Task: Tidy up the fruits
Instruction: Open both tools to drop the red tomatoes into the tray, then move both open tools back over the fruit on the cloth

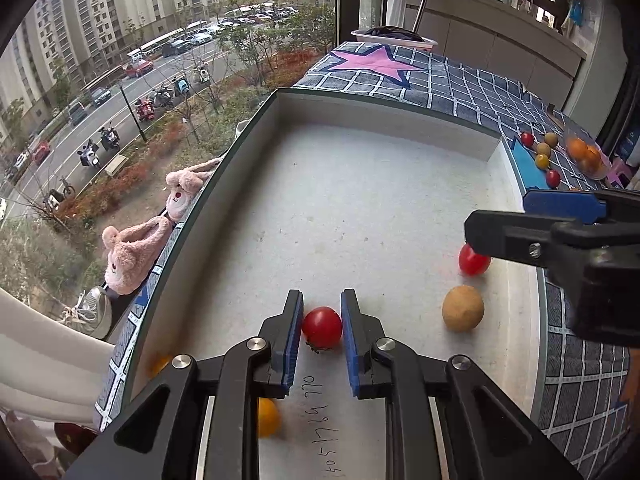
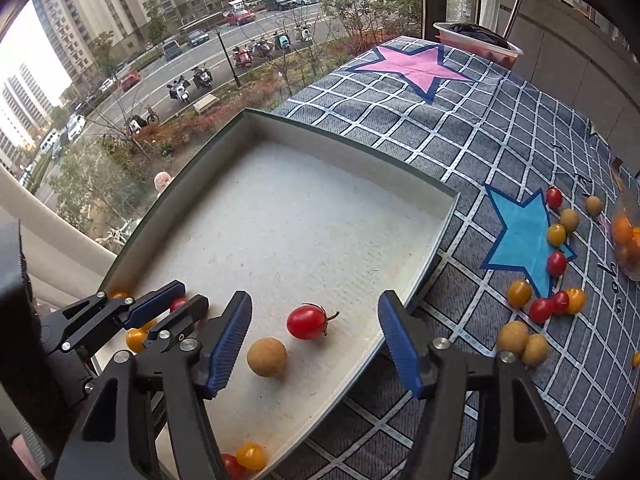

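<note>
A white-lined tray (image 1: 280,98) (image 2: 352,136) sits on a checked cloth. My left gripper (image 1: 322,296) (image 2: 192,297) is low in its near left part, pads closed on a red cherry tomato (image 1: 322,327) (image 2: 178,304) that touches the floor. My right gripper (image 2: 315,298) (image 1: 498,216) hangs open over the near right part. Below its wide jaws a second red tomato (image 2: 306,322) (image 1: 474,260) lies loose beside a tan longan (image 2: 267,357) (image 1: 463,308). Yellow tomatoes (image 1: 267,416) (image 2: 136,339) lie by the near wall.
Right of the tray, loose red and yellow tomatoes (image 2: 541,309) and longans (image 2: 513,337) lie around a blue star patch (image 2: 520,240). A bag of orange fruit (image 2: 626,240) sits at the far right. A basin (image 2: 476,40) stands at the back. A window lies left.
</note>
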A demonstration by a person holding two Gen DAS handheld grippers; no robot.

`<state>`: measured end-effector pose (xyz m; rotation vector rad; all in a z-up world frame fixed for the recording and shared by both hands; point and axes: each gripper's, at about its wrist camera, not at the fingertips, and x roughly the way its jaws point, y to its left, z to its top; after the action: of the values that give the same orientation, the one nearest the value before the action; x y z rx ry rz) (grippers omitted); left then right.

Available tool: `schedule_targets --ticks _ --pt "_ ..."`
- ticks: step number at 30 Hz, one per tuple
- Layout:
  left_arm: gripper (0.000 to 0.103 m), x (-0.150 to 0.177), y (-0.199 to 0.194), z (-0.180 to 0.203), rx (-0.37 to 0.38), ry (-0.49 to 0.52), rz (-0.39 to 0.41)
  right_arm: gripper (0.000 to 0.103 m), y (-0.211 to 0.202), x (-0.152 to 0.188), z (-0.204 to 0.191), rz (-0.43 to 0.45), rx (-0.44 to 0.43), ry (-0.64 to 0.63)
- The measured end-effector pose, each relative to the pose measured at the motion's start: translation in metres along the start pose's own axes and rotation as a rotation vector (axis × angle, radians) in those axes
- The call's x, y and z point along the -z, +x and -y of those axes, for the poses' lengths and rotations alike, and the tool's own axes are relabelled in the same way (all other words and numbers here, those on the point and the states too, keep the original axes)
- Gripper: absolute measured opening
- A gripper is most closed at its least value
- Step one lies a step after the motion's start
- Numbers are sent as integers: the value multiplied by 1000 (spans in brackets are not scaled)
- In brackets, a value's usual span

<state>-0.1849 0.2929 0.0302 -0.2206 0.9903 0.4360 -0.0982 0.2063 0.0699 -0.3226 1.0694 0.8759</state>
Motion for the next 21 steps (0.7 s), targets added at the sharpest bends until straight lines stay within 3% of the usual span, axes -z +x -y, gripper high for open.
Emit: schedule_targets --ticks 2,3,5,12,21 --pt "90 1 -5 -2 -9 -13 26 80 -7 1 3 17 -4 13" --pt "93 3 -12 -4 -9 -28 73 80 -11 2 5 23 -6 16" --pt "93 3 -21 -5 -2 -30 113 80 -17 5 8 33 -10 22" --pt "93 1 -33 3 15 -12 90 81 -33 18 24 51 -21 58" --pt "93 1 -49 47 27 95 87 81 -47 48 65 50 -12 131"
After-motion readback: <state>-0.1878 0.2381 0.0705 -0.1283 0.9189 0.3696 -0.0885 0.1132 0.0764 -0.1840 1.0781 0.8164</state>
